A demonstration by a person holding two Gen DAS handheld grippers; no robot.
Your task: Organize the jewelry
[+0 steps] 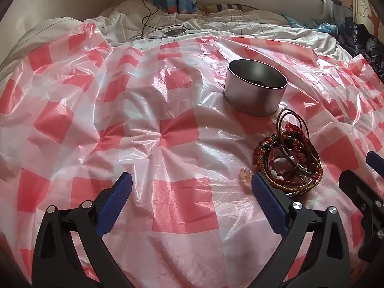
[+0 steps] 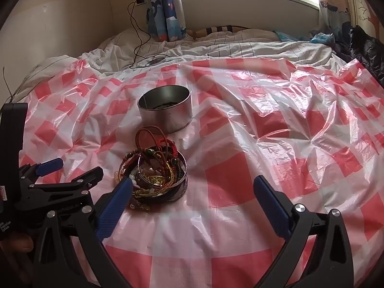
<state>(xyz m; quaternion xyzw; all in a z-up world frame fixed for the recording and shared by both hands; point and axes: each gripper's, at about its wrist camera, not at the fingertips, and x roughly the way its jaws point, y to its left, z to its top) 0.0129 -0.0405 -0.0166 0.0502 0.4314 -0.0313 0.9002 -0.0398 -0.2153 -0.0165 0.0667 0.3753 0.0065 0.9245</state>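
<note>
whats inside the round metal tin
Something dark lies at the bottom of the round metal tin, visible over its rim in both views, but it is too small and shadowed to identify. The near wall hides the rest of the floor. The bracelet pile sits outside it.

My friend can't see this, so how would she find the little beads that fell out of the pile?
Start at the round metal tin on the pink checked plastic sheet, then look nearer to the tangled pile of bracelets. Just off the pile's near-left edge lie the loose beads, close to the left gripper. They are pale, round and separate, not tangled up.
</note>
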